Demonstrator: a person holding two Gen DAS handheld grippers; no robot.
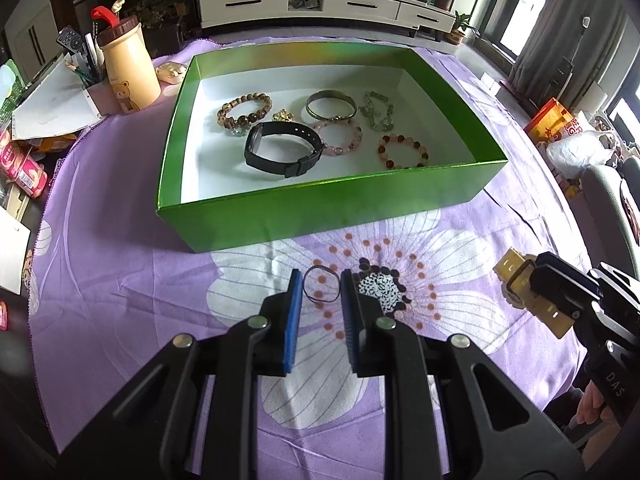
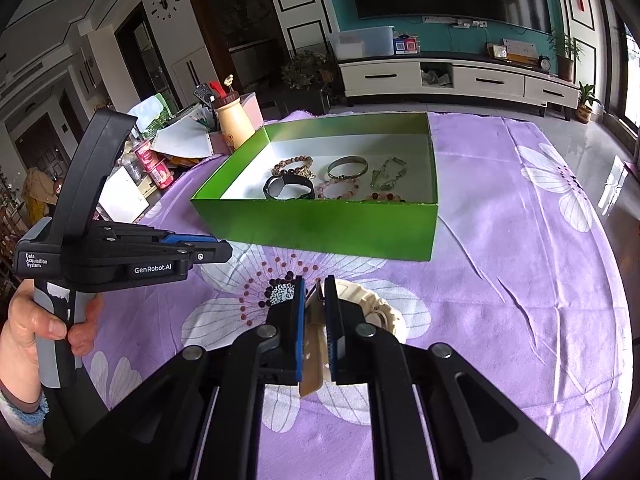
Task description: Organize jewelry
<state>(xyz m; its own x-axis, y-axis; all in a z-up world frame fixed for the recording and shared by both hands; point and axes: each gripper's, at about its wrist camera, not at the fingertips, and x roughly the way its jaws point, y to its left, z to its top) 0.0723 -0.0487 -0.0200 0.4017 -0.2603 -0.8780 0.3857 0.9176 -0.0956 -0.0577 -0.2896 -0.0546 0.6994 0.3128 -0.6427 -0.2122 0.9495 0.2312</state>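
On the purple flower cloth (image 1: 120,240) sits a green box (image 1: 320,208), open on top; inside it, on the white floor, lie a black watch (image 1: 280,150), a brown bead bracelet (image 1: 244,110), a metal bangle (image 1: 331,105), a pink bead bracelet (image 1: 340,138), a red and pale bead bracelet (image 1: 402,152), a silvery chain bracelet (image 1: 376,111) and a small gold piece (image 1: 283,116), all close together near the middle and back; in front of the box, near its front wall, hangs the left gripper (image 1: 321,292), jaws set narrow and pinched on a thin dark ring (image 1: 321,289) that stands upright between the blue pads (image 1: 295,304); off to the right of that, over the cloth, waits the right gripper (image 2: 313,312), closed tight on the strap of a cream watch (image 2: 376,304), the strap squeezed flat between its pads and the round watch body sticking out past the tips; to the left of the box, at the cloth's edge, stands a tan bottle with a brown cap (image 1: 126,68), next to papers and cans; at the left edge of the right wrist view, a person's hand (image 2: 36,332) wrapped around the grey handle of the left tool.
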